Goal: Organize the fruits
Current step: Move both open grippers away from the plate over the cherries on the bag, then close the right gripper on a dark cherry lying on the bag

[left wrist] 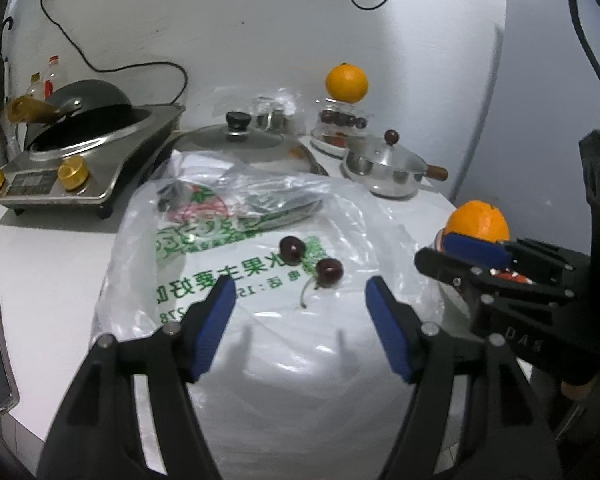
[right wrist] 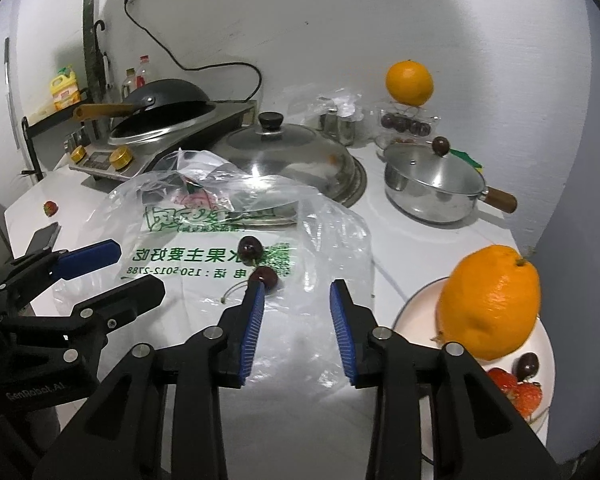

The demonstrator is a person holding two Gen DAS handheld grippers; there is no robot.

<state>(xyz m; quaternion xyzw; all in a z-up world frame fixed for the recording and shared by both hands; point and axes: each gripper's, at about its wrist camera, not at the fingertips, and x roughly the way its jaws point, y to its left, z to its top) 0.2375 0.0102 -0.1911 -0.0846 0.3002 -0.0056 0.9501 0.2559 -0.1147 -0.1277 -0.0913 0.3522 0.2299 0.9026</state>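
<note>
Dimly and coolly lit from above, with soft finger shadows on the crinkled clear plastic bag with green print [left wrist: 260,248], white glare on the domed steel-rimmed glass lid [right wrist: 296,160], strong fisheye bending and black vignetting at edges, slightly blurred throughout.

Wok [right wrist: 168,98] on induction cooker [right wrist: 112,156], glass lid [right wrist: 292,156], lidded saucepan [right wrist: 432,184], phone [right wrist: 44,236], oil bottle [right wrist: 65,88]

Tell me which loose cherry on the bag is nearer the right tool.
The near cherry, beside the right tool, long stem attached; the other cherry lies farther back.
</note>
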